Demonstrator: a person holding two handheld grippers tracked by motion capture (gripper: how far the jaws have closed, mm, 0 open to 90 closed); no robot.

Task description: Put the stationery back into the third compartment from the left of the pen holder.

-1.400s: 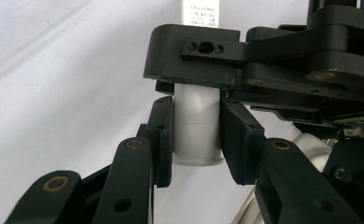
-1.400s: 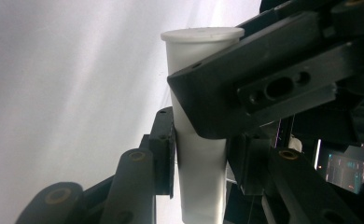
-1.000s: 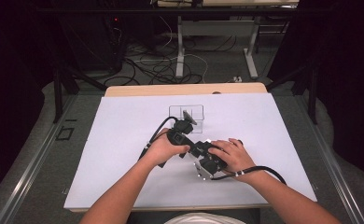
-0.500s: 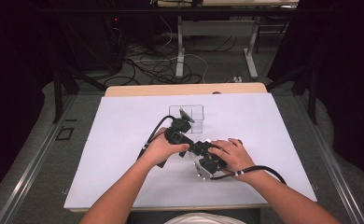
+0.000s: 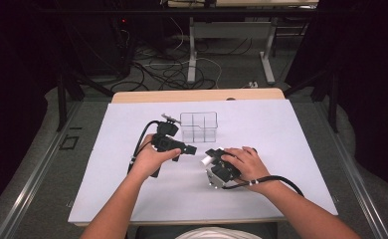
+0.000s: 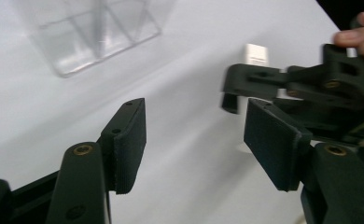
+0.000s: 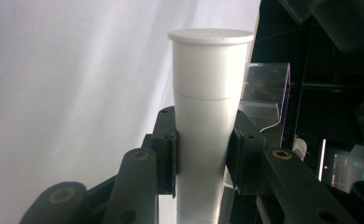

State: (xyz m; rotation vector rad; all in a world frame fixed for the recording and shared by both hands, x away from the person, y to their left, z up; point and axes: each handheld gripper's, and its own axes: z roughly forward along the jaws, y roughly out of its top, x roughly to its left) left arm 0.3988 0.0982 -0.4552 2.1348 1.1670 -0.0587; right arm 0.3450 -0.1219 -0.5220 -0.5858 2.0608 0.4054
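A white cylindrical tube with a capped end is clamped between the pads of my right gripper. From above, that gripper lies low over the white mat under the right hand, with the tube poking out to its left. My left gripper hovers just left of it, pointing toward it, jaws apart with nothing between them. In the left gripper view, the open jaws face the other gripper and the tube's end. A clear divided box stands just behind both grippers.
The clear box sits upper left in the left gripper view and behind the tube in the right gripper view. The mat covers a wooden table. Cables and table legs lie on the floor beyond.
My left gripper has shifted slightly to the left and turned toward the right gripper. The right gripper stays nearly still, holding the tube.
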